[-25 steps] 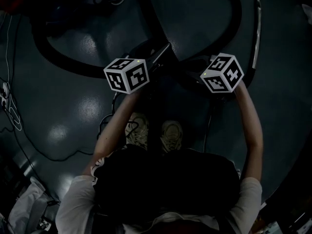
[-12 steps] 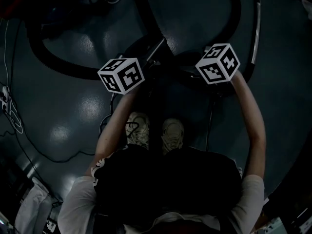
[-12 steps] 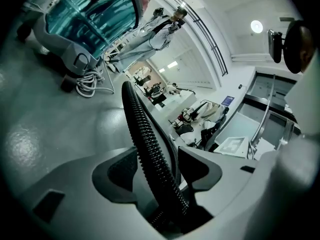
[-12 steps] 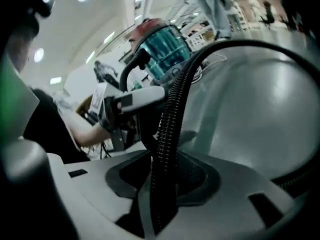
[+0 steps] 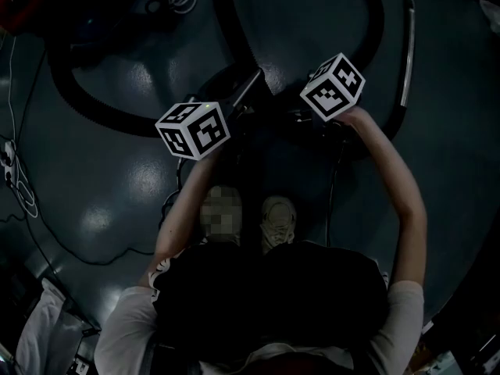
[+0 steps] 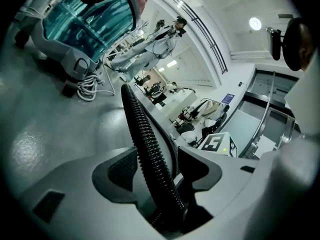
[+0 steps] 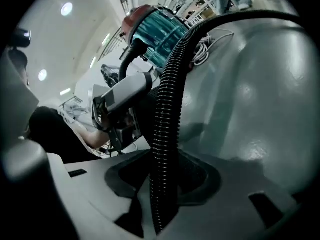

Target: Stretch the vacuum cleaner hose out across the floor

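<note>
- left gripper [image 6: 159, 159]: jaws stand wide. The black ribbed hose [image 6: 142, 129] runs up between them from the throat. Not clamped; a gap shows between the hose and the left pad.
- right gripper [image 7: 162, 176]: jaws have just been opening and now sit apart. The same hose runs straight up the middle between them, with the pads off it.
- Head view: both grippers are held side by side, near each other, out ahead of the person's shoes [image 5: 277, 213]. Each carries its marker cube [image 5: 193, 130]. The left gripper angles up and to the right in frame, towards where the hose runs cross.
- Hose on the floor [image 5: 117, 186]: it lies in wide dark loops ahead of the grippers. One arc sweeps out left and another curves round to the right, and the runs cross just beyond the gripper tips. It's curved, not laid out straight.
- vacuum cleaner [image 6: 85, 19]: teal see-through canister with a red top, sitting on the floor past the left arc. In the right gripper view a length of hose rises towards it.
- A white cord coil [image 6: 87, 86] lies beside the canister base.
- A metal wand [image 5: 408, 53] lies on the floor just outside the right-hand loop, nearly straight.
- A thin white cable [image 5: 16, 170] trails along the left edge of the floor.
- The right gripper view also catches the left gripper just left of the hose, with a bare forearm behind it.
</note>
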Demonstrator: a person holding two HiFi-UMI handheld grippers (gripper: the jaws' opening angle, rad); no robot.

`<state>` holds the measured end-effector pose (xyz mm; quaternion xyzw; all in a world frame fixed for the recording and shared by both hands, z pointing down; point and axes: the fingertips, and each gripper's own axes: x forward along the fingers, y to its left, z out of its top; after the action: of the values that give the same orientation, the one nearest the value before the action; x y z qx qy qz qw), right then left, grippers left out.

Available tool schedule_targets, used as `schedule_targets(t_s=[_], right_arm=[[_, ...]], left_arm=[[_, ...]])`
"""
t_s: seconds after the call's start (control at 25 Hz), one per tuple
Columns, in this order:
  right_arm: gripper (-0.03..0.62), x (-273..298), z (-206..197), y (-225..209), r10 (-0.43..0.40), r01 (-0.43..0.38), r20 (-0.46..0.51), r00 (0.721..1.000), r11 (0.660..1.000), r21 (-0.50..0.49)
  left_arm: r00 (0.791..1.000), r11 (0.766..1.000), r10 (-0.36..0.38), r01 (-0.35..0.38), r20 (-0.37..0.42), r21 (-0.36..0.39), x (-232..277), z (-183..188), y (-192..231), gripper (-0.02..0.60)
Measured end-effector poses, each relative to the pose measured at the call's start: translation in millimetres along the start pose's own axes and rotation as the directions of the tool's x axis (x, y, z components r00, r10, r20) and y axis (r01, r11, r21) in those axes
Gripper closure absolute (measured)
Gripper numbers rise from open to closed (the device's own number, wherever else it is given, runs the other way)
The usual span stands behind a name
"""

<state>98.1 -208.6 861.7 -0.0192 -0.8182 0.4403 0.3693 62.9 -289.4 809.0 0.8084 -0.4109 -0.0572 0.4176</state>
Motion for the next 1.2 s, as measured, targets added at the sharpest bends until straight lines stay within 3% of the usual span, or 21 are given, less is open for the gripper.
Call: schedule_targets(t_s=[0.12,0.28,0.44,0.56,0.64,0.72,0.8,0.88,1.0,1.08,1.2], right_arm=[[0.444,-0.6,9.5,10.5,0.085,-0.085,0.03,0.996,0.996,0.013],[0.441,-0.2,15.3,8.3,0.072,-0.072,0.014,0.997,0.997,0.006],[0.441,14.9,14.8,5.9,0.047,-0.047,-0.004,0.999,0.999,-0.007],[0.441,6.3,30.5,10.3,0.024,-0.022,0.116,0.993,1.0,-0.016],[0.441,-4.1,49.6,11.9,0.014,-0.017,0.247,0.969,1.0,0.01],[0.441,-22.0,73.0,4.1,-0.021,-0.006,0.403,0.915,0.998,0.068],[0.441,-45.3,97.0,-12.6,-0.076,0.001,0.54,0.838,0.99,0.138],[0.441,-62.7,118.6,-19.6,-0.108,0.006,0.617,0.78,0.986,0.166],[0.441,-77.8,149.0,-9.2,-0.127,0.042,0.689,0.714,0.989,0.139],[0.441,-96.7,169.0,-5.0,-0.149,0.055,0.765,0.627,0.988,0.147],[0.441,-132.9,191.0,-10.3,-0.202,0.029,0.861,0.467,0.976,0.214]], left_arm=[[0.999,0.999,0.021,-0.022,0.026,0.031,-4.4,6.3,3.7,0.347],[0.999,0.996,0.042,-0.044,0.019,0.08,-1.1,9.3,5.9,0.347],[0.998,0.997,0.061,-0.062,0.033,0.039,-5.1,8.9,11.6,0.347],[0.993,0.996,0.073,-0.078,0.095,0.049,-7.2,24.3,12.4,0.347],[0.988,0.994,0.074,-0.084,0.137,0.069,-10.7,37.7,14.8,0.347],[0.988,0.995,0.042,-0.055,0.15,0.084,-17.7,46.8,11.1,0.347],[0.989,0.993,0.018,-0.034,0.146,0.11,-24.2,47.9,3.9,0.347],[0.993,0.993,-0.002,-0.013,0.121,0.121,-23.5,40.5,-3.6,0.347],[0.996,0.993,-0.047,0.039,0.073,0.114,-15.4,26.0,-17.8,0.347],[0.995,0.991,-0.07,0.061,0.069,0.122,-13.1,21.3,-27.4,0.347],[0.991,0.989,-0.102,0.092,0.081,0.115,-10.9,19.7,-39.7,0.347]])
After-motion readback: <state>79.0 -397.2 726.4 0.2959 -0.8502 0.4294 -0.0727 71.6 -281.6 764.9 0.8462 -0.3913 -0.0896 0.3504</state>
